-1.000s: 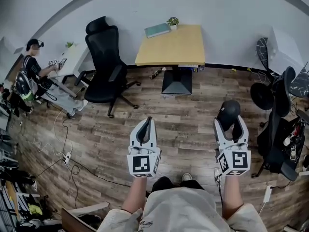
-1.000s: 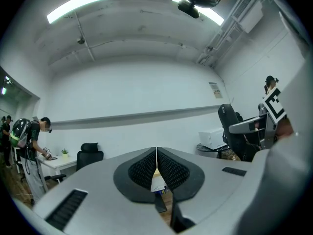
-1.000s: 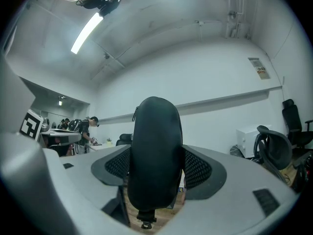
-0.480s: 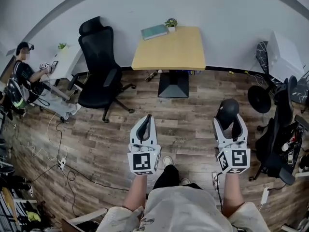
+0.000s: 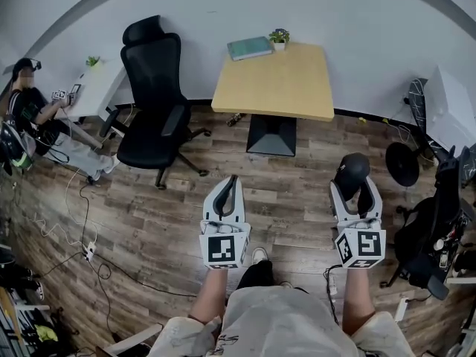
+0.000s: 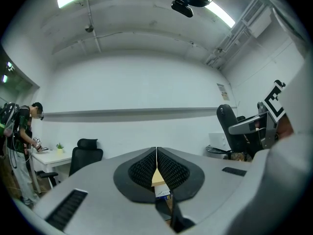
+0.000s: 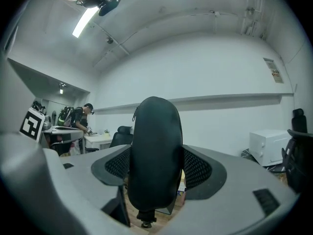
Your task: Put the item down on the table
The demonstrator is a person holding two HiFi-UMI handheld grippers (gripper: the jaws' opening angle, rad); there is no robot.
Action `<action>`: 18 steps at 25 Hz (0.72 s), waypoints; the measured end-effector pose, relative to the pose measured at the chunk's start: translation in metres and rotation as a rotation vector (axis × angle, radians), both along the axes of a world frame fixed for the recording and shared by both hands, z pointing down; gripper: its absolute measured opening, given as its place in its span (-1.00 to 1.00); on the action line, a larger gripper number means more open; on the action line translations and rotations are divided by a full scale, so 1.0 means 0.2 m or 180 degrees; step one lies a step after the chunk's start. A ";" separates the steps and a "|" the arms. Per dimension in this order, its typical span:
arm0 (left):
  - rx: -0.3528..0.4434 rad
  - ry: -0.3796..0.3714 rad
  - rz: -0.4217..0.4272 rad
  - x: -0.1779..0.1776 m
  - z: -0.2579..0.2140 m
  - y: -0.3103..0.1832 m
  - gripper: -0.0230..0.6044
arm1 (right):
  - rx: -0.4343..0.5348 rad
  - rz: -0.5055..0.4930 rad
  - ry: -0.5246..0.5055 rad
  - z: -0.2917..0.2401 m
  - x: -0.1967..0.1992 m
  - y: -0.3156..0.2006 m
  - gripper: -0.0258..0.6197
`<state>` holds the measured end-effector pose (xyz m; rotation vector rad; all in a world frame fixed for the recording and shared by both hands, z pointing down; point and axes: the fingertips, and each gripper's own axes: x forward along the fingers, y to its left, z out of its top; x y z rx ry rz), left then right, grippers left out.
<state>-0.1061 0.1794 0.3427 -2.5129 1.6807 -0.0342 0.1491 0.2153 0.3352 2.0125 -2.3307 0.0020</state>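
My right gripper [image 5: 354, 186] is shut on a black oval zippered case [image 5: 351, 171], held upright over the wood floor; in the right gripper view the black case [image 7: 155, 153] fills the gap between both pads. My left gripper [image 5: 227, 192] is shut with nothing in it, its pads pressed together [image 6: 156, 166]. The light wooden table [image 5: 277, 80] stands ahead against the white wall, well beyond both grippers, with a teal book [image 5: 249, 47] and a small potted plant [image 5: 280, 37] at its far edge.
A black office chair [image 5: 154, 103] stands left of the table. A person [image 5: 33, 110] sits at a white desk [image 5: 93, 88] at far left. Another black chair [image 5: 435, 229] and a fan [image 5: 403, 162] crowd the right side. Cables [image 5: 82, 236] trail across the floor at left.
The view has shifted so the table and chair sit slightly more to the right and nearer. Both grippers keep their poses, the right one still holding the case.
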 end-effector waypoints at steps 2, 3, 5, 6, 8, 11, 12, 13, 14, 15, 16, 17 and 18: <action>-0.0033 0.0019 -0.0009 -0.04 0.02 -0.07 -0.89 | -0.0030 -0.0016 0.0021 0.01 -0.05 -0.08 0.11; -0.0048 0.0026 -0.0012 -0.06 0.03 -0.10 -0.89 | -0.0044 -0.0020 0.0031 0.02 -0.07 -0.11 0.11; -0.0075 0.0031 -0.0022 -0.11 0.05 -0.17 -0.89 | -0.0069 -0.0029 0.0048 0.03 -0.11 -0.18 0.11; -0.0086 0.0035 -0.0026 -0.13 0.06 -0.20 -0.89 | -0.0080 -0.0035 0.0060 0.03 -0.14 -0.22 0.11; -0.0104 0.0047 -0.0031 -0.18 0.07 -0.26 -0.89 | -0.0102 -0.0046 0.0085 0.04 -0.19 -0.28 0.11; -0.0140 0.0045 -0.0036 -0.23 0.09 -0.35 -0.89 | -0.0137 -0.0051 0.0098 0.05 -0.25 -0.37 0.11; -0.0149 0.0042 -0.0037 -0.25 0.10 -0.38 -0.89 | -0.0145 -0.0049 0.0103 0.06 -0.27 -0.40 0.11; -0.0144 0.0051 -0.0041 -0.27 0.10 -0.41 -0.89 | -0.0152 -0.0050 0.0110 0.06 -0.29 -0.43 0.11; -0.0140 0.0070 -0.0046 -0.29 0.10 -0.43 -0.89 | -0.0158 -0.0052 0.0119 0.06 -0.31 -0.46 0.11; -0.0146 0.0091 -0.0050 -0.31 0.11 -0.46 -0.89 | -0.0165 -0.0055 0.0129 0.07 -0.33 -0.48 0.11; -0.0153 0.0107 -0.0051 -0.33 0.12 -0.48 -0.89 | -0.0173 -0.0057 0.0141 0.07 -0.35 -0.51 0.11; -0.0153 0.0113 -0.0049 -0.34 0.12 -0.51 -0.89 | -0.0179 -0.0057 0.0153 0.07 -0.36 -0.53 0.11; -0.0146 0.0116 -0.0045 -0.35 0.13 -0.52 -0.89 | -0.0183 -0.0057 0.0164 0.08 -0.38 -0.55 0.11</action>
